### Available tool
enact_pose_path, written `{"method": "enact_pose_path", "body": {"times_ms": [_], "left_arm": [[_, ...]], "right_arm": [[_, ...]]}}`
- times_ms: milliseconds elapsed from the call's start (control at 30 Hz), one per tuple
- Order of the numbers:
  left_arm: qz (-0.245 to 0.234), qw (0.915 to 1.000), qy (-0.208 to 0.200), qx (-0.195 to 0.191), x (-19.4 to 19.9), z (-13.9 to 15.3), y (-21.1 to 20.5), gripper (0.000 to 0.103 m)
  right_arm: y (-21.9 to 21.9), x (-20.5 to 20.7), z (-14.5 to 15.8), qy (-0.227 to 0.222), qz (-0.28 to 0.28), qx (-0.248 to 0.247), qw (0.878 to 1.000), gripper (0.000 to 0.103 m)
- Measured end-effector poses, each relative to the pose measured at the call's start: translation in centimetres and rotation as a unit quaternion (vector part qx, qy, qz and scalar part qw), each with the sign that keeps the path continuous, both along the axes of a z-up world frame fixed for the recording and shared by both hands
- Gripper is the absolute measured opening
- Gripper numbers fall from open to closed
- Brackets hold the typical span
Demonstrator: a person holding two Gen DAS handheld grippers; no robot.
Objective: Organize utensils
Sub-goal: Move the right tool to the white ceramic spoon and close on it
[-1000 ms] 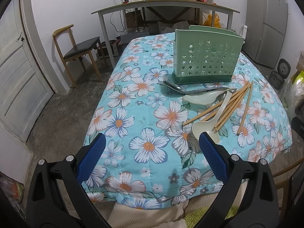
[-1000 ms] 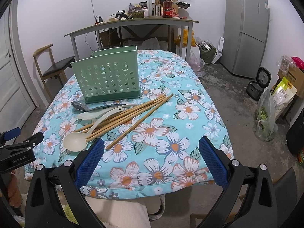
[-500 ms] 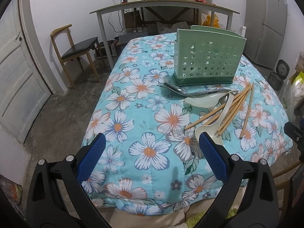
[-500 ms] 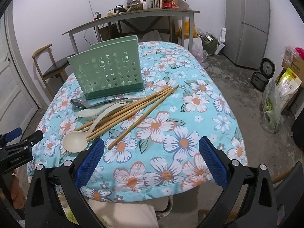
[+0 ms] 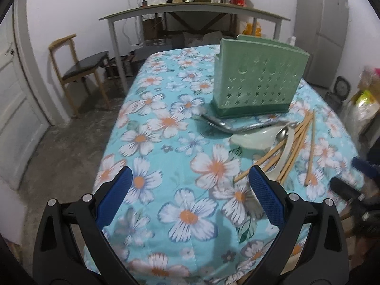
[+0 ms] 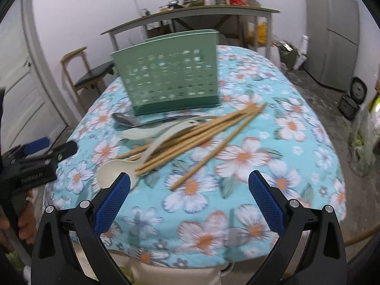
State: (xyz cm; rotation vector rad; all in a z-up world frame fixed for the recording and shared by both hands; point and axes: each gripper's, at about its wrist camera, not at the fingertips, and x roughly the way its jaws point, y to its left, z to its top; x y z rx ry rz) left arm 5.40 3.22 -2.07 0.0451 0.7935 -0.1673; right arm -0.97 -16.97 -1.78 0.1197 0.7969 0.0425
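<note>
Altogether one green utensil holder point(image 6: 166, 80) stands upright on the floral tablecloth point(image 6: 261, 156), toward the far end of the tabletop and nearer its left edge than its right. Just in front of the holder's base lie the loose utensils in one overlapping heap: a metal spoon point(image 6: 133, 120) closest to the holder, a pale flat rice paddle point(image 6: 140, 133) beside it, one cream ladle point(image 6: 111, 172) with its bowl toward the near left corner, and a bundle of wooden chopsticks point(image 6: 197, 135) fanning toward the right; about six sticks show, though blur and overlap keep the count uncertain. In the left wrist view a second small metal spoon bowl point(image 5: 282, 134) seems to peek out among the sticks. Both grippers hover over the near edge of the tabletop, pointing along it toward the holder. The left gripper point(image 5: 188, 190) has its blue pads spread wide with nothing between them, above bare cloth to the left of the heap, its right pad close to the chopstick tips. The right gripper point(image 6: 189, 188) is likewise wide apart and empty, its left pad just over the ladle's bowl. Bare cloth lies along the left edge and across the whole right half of the tabletop; the cloth drapes over the near edge below both tools.
</note>
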Motion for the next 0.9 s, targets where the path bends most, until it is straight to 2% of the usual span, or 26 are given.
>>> {"method": "enact_pose_path", "body": {"times_ms": [133,200,367,533,600,833,900], "left_arm": [[-0.019,0.9978,-0.007,-0.064,0.9,0.1,1.0,0.095],[-0.016,0.9966,-0.006,-0.08,1.5,0.2,1.3,0.095],[-0.007,0.9968,0.007,-0.079,3.2,-0.6,1.5,0.095],[0.002,0.9958,0.019,-0.09,4.3,-1.7,2.1,0.095],[0.008,0.9953,0.024,-0.093,4.9,-2.2,2.4,0.095],[0.018,0.9942,0.025,-0.103,5.9,-3.0,3.4,0.095],[0.015,0.994,0.024,-0.105,6.2,-3.0,3.6,0.095]], "right_arm": [[1.5,0.1,-0.5,-0.013,0.035,0.013,0.999,0.097],[2.4,0.0,-0.4,-0.022,0.055,0.011,0.998,0.097],[4.8,0.0,-0.4,-0.049,0.1,-0.017,0.994,0.097],[6.2,0.6,-0.8,-0.051,0.129,-0.032,0.99,0.095],[6.8,0.8,-0.9,-0.051,0.142,-0.032,0.988,0.087],[9.0,1.6,-1.3,-0.054,0.177,-0.07,0.98,0.072],[9.5,1.9,-1.3,-0.055,0.185,-0.077,0.978,0.065]]}}
